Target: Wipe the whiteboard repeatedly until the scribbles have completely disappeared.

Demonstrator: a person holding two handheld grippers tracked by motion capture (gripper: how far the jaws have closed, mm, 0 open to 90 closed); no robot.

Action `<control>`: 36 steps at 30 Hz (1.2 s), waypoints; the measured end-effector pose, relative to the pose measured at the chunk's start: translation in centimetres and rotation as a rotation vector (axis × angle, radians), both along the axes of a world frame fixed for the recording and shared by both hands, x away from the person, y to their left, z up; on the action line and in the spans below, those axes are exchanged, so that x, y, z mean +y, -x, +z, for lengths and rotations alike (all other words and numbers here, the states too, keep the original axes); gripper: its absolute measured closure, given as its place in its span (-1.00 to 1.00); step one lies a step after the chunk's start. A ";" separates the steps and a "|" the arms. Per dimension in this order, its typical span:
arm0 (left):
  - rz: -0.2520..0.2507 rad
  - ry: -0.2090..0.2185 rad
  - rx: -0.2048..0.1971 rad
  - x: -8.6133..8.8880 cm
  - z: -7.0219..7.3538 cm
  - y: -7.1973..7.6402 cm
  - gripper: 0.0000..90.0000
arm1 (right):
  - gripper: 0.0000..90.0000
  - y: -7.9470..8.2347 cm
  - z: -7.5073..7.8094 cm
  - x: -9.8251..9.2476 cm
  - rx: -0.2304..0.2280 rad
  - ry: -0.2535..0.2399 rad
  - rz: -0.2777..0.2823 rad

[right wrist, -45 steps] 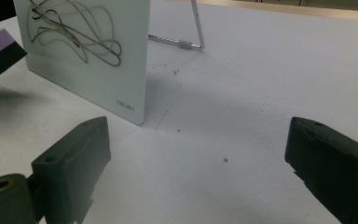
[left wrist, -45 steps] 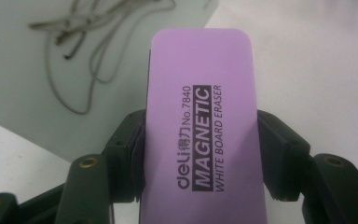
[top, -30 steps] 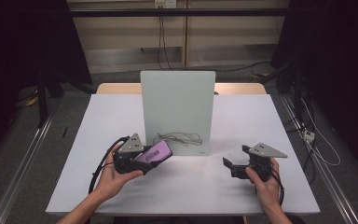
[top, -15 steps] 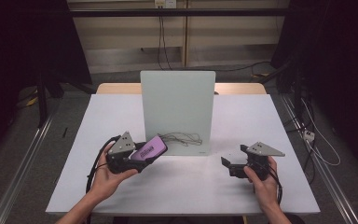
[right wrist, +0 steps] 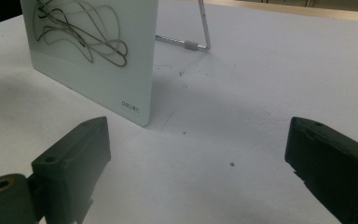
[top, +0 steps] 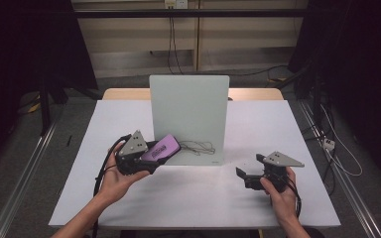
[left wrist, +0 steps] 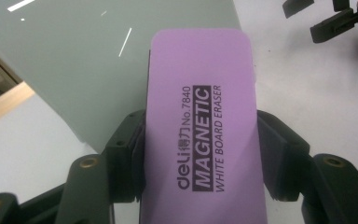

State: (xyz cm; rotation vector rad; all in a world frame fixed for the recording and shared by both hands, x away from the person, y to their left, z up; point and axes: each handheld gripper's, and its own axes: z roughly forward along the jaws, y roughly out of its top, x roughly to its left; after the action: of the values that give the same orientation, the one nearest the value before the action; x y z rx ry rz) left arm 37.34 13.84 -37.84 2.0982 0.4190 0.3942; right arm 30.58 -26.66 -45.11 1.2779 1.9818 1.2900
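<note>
Left gripper (top: 158,151): both jaws clamped on the long sides of the purple eraser (left wrist: 205,135).
Eraser: juts ahead of the jaws, its far end at the lower left of the whiteboard (top: 188,109).
Right gripper (right wrist: 200,163): jaws spread wide, nothing between them, just above the table (top: 188,198).
Whiteboard: upright ahead-left of the right gripper, scribbled lines (right wrist: 81,30) near its base.

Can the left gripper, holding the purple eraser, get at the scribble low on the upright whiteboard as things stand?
Probably yes: the left gripper holds the purple eraser beside the scribble on the whiteboard, with nothing between them.
</note>
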 end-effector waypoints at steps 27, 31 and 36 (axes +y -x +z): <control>-0.062 -0.140 -0.172 -2.2 -0.3 -1.6 -0.09 | -0.86 0.0 0.0 0.0 -0.001 -0.001 0.004; -0.064 -0.161 -0.175 -2.2 -0.6 -1.8 -0.09 | -0.86 0.0 0.0 0.1 -0.001 -0.001 0.005; -0.067 -0.170 -0.174 -2.2 -0.9 -2.1 -0.09 | -0.86 0.0 0.0 0.0 -0.001 -0.001 0.006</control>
State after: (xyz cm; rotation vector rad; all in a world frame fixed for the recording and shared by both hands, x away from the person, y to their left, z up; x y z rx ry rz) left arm 39.45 11.63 -38.78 2.2138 0.2179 0.5854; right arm 30.58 -26.62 -45.12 1.2721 1.9863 1.2945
